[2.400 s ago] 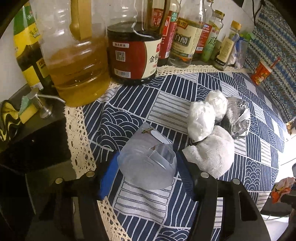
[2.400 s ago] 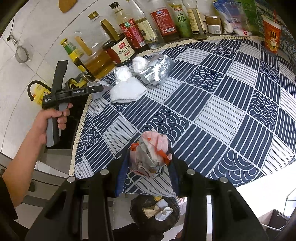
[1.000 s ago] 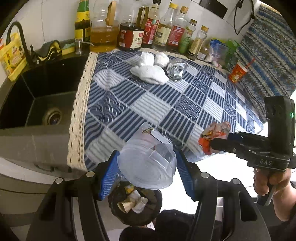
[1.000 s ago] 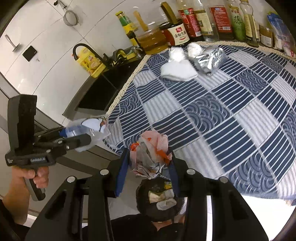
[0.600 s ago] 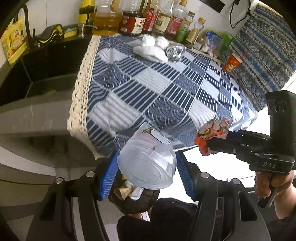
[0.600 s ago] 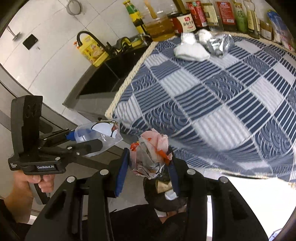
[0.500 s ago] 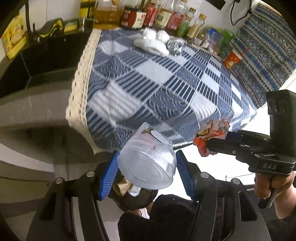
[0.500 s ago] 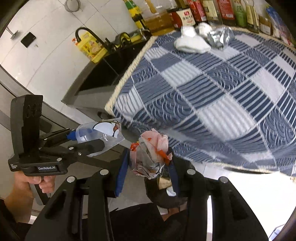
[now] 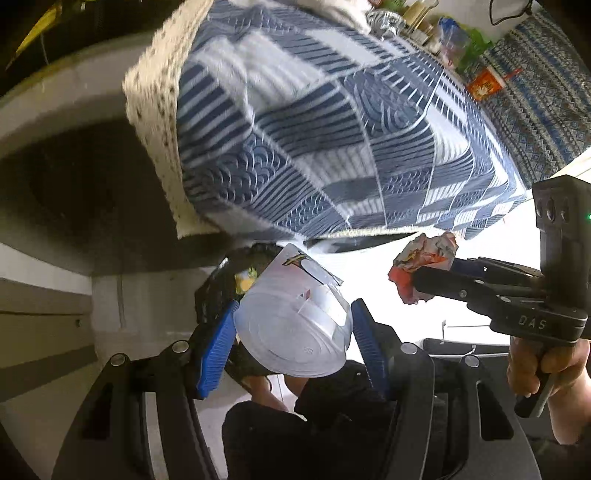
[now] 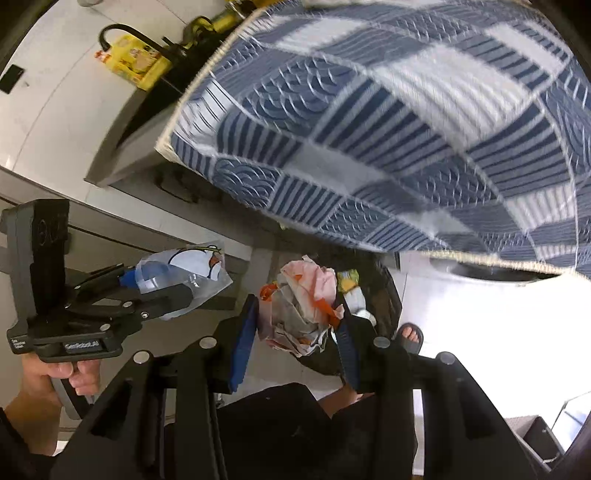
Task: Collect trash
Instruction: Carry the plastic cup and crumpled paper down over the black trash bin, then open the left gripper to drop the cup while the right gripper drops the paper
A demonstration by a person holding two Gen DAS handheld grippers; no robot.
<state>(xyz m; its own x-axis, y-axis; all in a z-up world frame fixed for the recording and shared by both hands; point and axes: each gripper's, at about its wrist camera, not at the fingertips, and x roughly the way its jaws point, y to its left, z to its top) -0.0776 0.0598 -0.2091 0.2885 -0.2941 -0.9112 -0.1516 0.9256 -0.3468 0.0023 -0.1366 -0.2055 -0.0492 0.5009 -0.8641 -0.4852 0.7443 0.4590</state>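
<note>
My left gripper [image 9: 295, 325] is shut on a clear plastic cup [image 9: 295, 332] with a peeled printed lid, bottom toward the camera. In the right wrist view the same left gripper [image 10: 177, 284] and plastic cup [image 10: 184, 277] show at the left. My right gripper [image 10: 295, 317] is shut on a crumpled red-and-white wrapper [image 10: 299, 310]; the left wrist view shows that wrapper [image 9: 424, 266] at the right gripper's [image 9: 417, 277] tip. Both hang off the table's front edge, above a black-lined trash bin [image 10: 384, 291] on the floor, whose trash bin rim [image 9: 210, 291] peeks from behind the cup.
The table with its blue-and-white patterned cloth [image 9: 332, 129] fills the upper part of both views. White wads and a foil bag [image 9: 384, 18] lie at its far side by bottles. A dark sink counter [image 10: 155, 74] is left. The person's sandalled foot [image 10: 408, 336] stands beside the bin.
Both grippers have dropped and come off the table's front edge, still holding cup and wrapper. The table has slid upward in both views and the bin has come up behind the held items.
</note>
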